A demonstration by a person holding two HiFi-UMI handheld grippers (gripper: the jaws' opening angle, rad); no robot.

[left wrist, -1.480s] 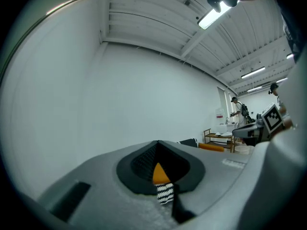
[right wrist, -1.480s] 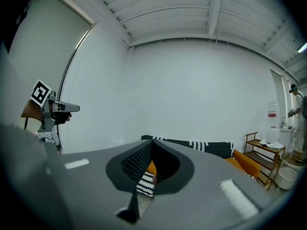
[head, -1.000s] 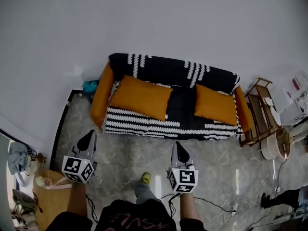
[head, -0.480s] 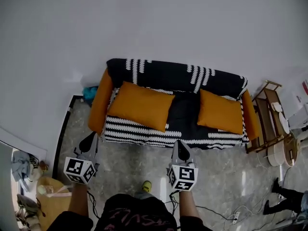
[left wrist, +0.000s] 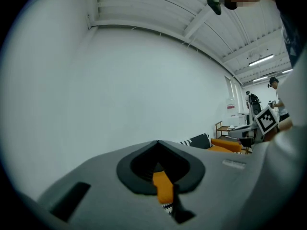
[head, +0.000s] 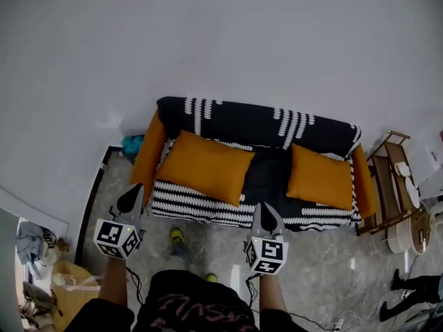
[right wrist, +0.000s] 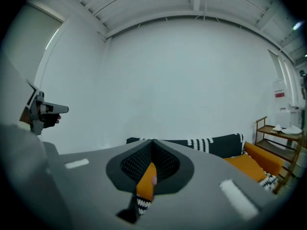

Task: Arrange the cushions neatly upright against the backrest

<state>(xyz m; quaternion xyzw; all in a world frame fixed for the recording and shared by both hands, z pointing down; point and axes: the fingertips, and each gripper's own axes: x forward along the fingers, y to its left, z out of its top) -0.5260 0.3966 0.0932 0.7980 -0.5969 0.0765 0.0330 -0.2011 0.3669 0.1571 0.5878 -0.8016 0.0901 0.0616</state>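
A sofa point(head: 255, 120) with a black-and-white patterned cover and orange arms stands against the white wall. Two orange cushions lie flat on its seat: a large one point(head: 204, 167) at the left, a smaller one point(head: 320, 176) at the right. My left gripper point(head: 130, 198) is shut and empty, held over the floor just short of the sofa's left front corner. My right gripper point(head: 264, 216) is also shut and empty, at the sofa's front edge near the middle. The sofa point(right wrist: 216, 145) shows past the shut jaws in the right gripper view, and the sofa's end point(left wrist: 211, 143) in the left gripper view.
A wooden side shelf point(head: 393, 185) with white items stands right of the sofa. A teal object point(head: 131, 144) lies behind the sofa's left arm. Cables point(head: 318, 315) trail on the marble floor at the lower right. A person point(left wrist: 274, 97) stands at the far right in the left gripper view.
The view has closed in on the sofa. Both grippers, still shut, now reach its front edge; a second ago they hung over open floor. The person's feet have stepped forward.
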